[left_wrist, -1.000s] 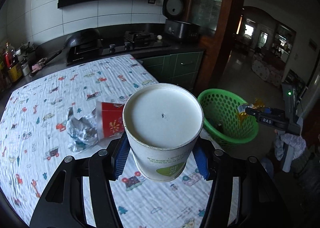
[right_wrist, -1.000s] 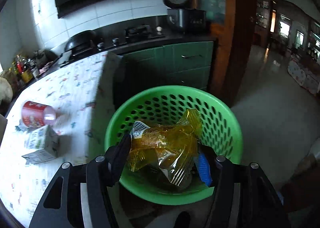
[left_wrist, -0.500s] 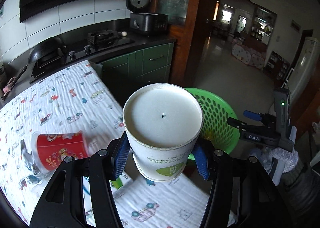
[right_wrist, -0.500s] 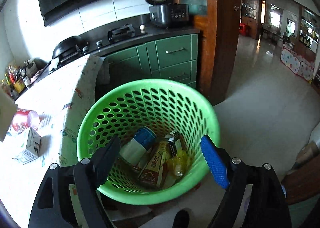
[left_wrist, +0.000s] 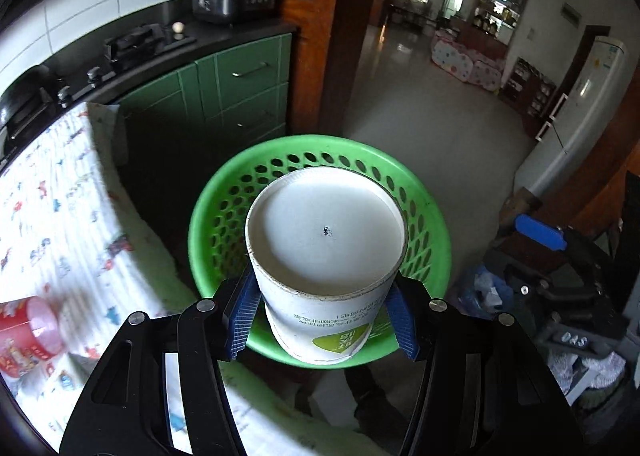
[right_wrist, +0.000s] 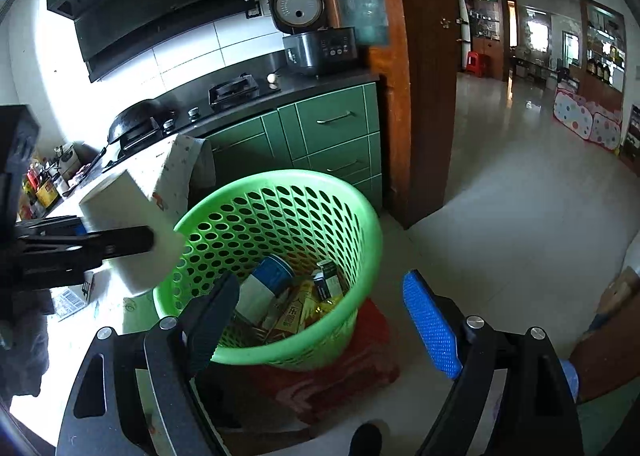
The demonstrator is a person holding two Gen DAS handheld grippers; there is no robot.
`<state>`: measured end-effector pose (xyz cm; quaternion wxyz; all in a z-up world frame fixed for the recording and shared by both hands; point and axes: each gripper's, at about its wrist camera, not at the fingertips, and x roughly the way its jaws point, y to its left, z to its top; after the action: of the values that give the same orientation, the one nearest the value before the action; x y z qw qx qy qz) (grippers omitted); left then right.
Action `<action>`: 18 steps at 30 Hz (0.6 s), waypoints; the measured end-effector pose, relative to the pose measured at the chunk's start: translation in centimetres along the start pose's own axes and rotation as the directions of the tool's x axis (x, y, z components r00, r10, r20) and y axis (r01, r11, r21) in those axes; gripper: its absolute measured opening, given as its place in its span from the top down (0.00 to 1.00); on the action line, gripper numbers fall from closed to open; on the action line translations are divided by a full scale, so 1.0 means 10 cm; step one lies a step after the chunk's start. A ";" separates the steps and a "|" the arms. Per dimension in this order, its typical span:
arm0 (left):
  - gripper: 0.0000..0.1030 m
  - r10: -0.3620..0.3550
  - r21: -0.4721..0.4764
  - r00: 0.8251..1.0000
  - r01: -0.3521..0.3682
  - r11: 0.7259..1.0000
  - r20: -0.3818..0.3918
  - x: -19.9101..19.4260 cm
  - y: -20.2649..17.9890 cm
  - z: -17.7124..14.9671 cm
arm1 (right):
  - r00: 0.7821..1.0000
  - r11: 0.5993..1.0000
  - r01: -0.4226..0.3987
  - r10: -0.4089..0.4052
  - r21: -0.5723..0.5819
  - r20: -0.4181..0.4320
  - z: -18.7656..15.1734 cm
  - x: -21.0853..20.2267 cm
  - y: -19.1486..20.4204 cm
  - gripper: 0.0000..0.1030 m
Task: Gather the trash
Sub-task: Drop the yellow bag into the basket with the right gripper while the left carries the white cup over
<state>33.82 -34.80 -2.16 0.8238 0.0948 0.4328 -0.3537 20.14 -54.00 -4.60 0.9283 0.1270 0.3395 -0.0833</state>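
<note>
My left gripper (left_wrist: 320, 320) is shut on a white paper cup (left_wrist: 325, 256) with a green label, bottom towards the camera, held over the near rim of the green perforated basket (left_wrist: 432, 216). In the right wrist view the cup (right_wrist: 132, 232) hangs at the left rim of the basket (right_wrist: 280, 196), held by the left gripper (right_wrist: 120, 244). My right gripper (right_wrist: 320, 320) is open and empty, just in front of the basket. Inside lie a blue-and-white can (right_wrist: 264, 284), a yellow wrapper (right_wrist: 324, 302) and small cartons.
The table with a printed cloth (left_wrist: 52, 208) is at the left, with a red cup (left_wrist: 24, 332) lying on it. Green cabinets (right_wrist: 332, 128) and a dark counter with stove stand behind the basket. Tiled floor (right_wrist: 520, 216) opens to the right. A red mat (right_wrist: 340, 372) lies under the basket.
My left gripper has carried the cup from above the table to over the basket. My right gripper opened and dropped the yellow wrapper into the basket, then drew back slightly.
</note>
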 end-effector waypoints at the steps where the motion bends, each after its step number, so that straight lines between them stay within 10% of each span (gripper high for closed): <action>1: 0.44 -0.007 -0.002 1.000 0.007 1.000 -0.005 0.05 -0.01 0.03 | 1.000 1.000 -0.001 0.001 0.009 -0.002 -0.02 0.00 -0.03 0.21; 18: 0.29 0.017 -0.009 1.000 -0.017 1.000 0.020 -0.17 0.05 -0.14 | 1.000 1.000 -0.013 0.013 0.008 0.001 -0.12 -0.22 0.04 0.21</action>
<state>32.62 -32.92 -1.81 0.8315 0.0916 0.4252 -0.3457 17.86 -53.10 -4.02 0.9284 0.1330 0.3380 -0.0787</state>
